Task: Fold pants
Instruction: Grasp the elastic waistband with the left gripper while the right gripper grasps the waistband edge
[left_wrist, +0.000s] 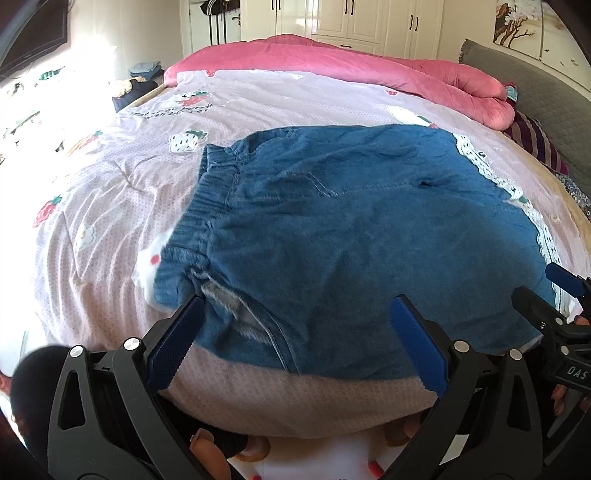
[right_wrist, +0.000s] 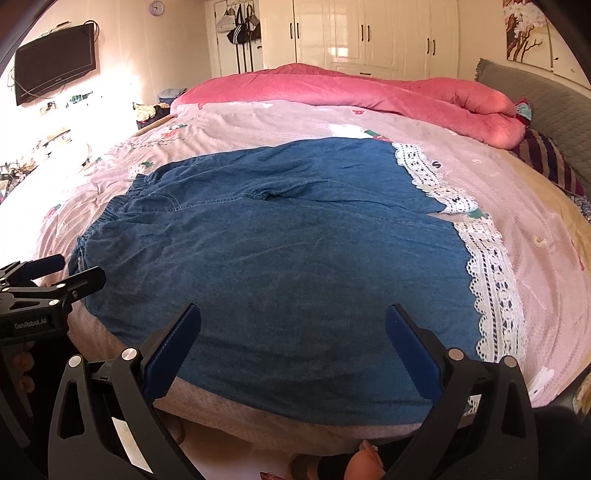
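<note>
Blue denim pants lie flat on the pink bedspread, elastic waistband to the left and white lace hems to the right. My left gripper hovers open over the pants' near edge by the waistband pocket. My right gripper hangs open above the near edge of the pants, further toward the legs. Nothing sits between either pair of fingers. Each gripper shows at the side of the other's view: the right gripper, the left gripper.
A rolled pink quilt lies across the far side of the bed. A grey headboard and striped pillow are at the right. White wardrobes and a wall television stand beyond. The bed's near edge is just below the grippers.
</note>
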